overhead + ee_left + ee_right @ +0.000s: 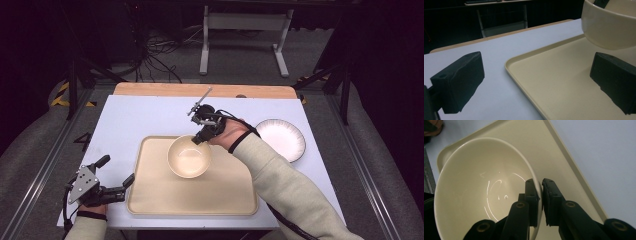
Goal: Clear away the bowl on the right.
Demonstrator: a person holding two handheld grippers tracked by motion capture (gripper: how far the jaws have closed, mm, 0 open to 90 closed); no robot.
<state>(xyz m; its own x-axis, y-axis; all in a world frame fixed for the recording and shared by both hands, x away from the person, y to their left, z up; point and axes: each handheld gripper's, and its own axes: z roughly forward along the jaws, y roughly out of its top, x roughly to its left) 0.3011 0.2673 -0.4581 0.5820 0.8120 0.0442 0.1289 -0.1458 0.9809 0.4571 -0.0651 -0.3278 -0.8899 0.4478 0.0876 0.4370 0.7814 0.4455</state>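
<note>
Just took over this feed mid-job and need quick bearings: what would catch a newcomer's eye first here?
First, the glossy cream round bowl over the middle of the beige rectangular plastic tray, its rim pinched between the shut jaws of the right gripper. Next, the left gripper at the tray's near left corner, jaws wide open with nothing between them. A white round plate with a dark rim lies on the pale table, right of the tray.

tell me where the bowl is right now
In the high view the cream bowl sits over the far middle of the beige tray, its rim pinched by the right gripper; the white plate lies off to its right.
</note>
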